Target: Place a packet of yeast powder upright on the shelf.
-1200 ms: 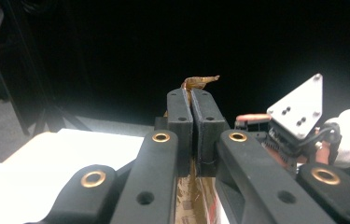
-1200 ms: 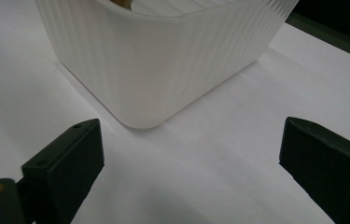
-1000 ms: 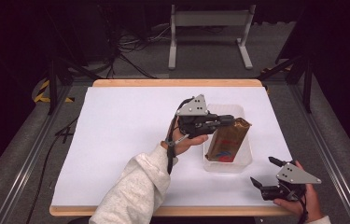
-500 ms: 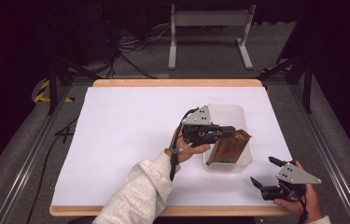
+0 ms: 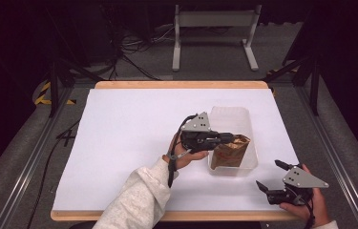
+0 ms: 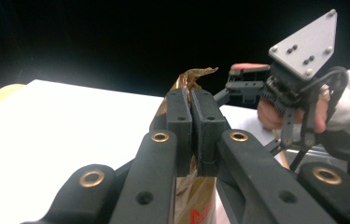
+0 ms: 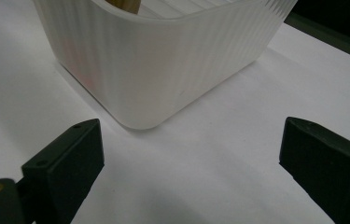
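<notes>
At the near edge of the bench (image 5: 119, 143), which is covered by a smooth white sheet with a pale wooden rim, the right claw (image 5: 271, 175) rests low, held by a hand at the bottom right corner. Its matte black blocky jaws stand spread wide apart with nothing between them; in the right gripper view (image 7: 189, 158) they frame the rounded corner of the tub just beyond. A flat grey three-cornered plate tops it.

Farther in, the tub (image 5: 250, 143) is a translucent, frosted plastic container with finely ribbed walls (image 7: 163, 70) and soft rounded corners, standing on the sheet right of centre. Inside its near end stands a brown paper bag (image 5: 229, 151), crinkled, with a shiny golden crumpled top (image 6: 196, 77) and red print on its face.

The left claw (image 5: 224, 138) reaches in from the left, a cream knitted sleeve (image 5: 133, 200) behind it, its rubbery black jaws pressed together, pinching the bag's crumpled upper edge.

Beyond the bench lies dark grey floor with cables.
</notes>
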`<state>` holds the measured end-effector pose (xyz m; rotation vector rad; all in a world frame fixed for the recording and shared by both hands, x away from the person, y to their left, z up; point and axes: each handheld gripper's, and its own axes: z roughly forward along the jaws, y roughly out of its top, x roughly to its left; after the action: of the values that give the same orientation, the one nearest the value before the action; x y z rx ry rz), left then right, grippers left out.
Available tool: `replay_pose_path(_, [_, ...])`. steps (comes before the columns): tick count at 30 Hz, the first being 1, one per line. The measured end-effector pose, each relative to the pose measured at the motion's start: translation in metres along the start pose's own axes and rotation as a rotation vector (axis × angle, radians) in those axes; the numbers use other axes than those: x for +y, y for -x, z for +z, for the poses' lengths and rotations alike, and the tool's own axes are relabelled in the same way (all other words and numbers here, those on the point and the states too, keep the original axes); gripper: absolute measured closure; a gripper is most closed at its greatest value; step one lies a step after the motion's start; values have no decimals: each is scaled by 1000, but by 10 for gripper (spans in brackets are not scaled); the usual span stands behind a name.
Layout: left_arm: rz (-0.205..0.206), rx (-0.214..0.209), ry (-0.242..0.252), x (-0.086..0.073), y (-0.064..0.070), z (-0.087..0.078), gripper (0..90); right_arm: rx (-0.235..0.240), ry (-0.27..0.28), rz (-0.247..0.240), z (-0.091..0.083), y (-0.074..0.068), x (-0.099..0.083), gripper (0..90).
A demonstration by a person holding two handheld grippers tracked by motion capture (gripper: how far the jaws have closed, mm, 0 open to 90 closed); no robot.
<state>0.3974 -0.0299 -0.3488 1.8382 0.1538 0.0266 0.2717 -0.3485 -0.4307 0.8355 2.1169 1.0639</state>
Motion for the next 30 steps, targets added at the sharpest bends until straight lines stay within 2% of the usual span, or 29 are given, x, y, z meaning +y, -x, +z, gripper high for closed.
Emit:
replay_pose_path(7, [14,20,-11,-1,0,-5,870,-1,-2,-1,0,-1,0,71])
replay_pose_path(10, [1,13,0,-1,-1,-7,867,1,-3,0,0,-1,0,71])
replay_pose_path(11, [12,22,3,-2,1,-8,867,1,-4,0,0,-1,0,71])
replay_pose_path(30, [28,34,-28,3,3,-7,859,5,-9,-2,2,-1,0,72])
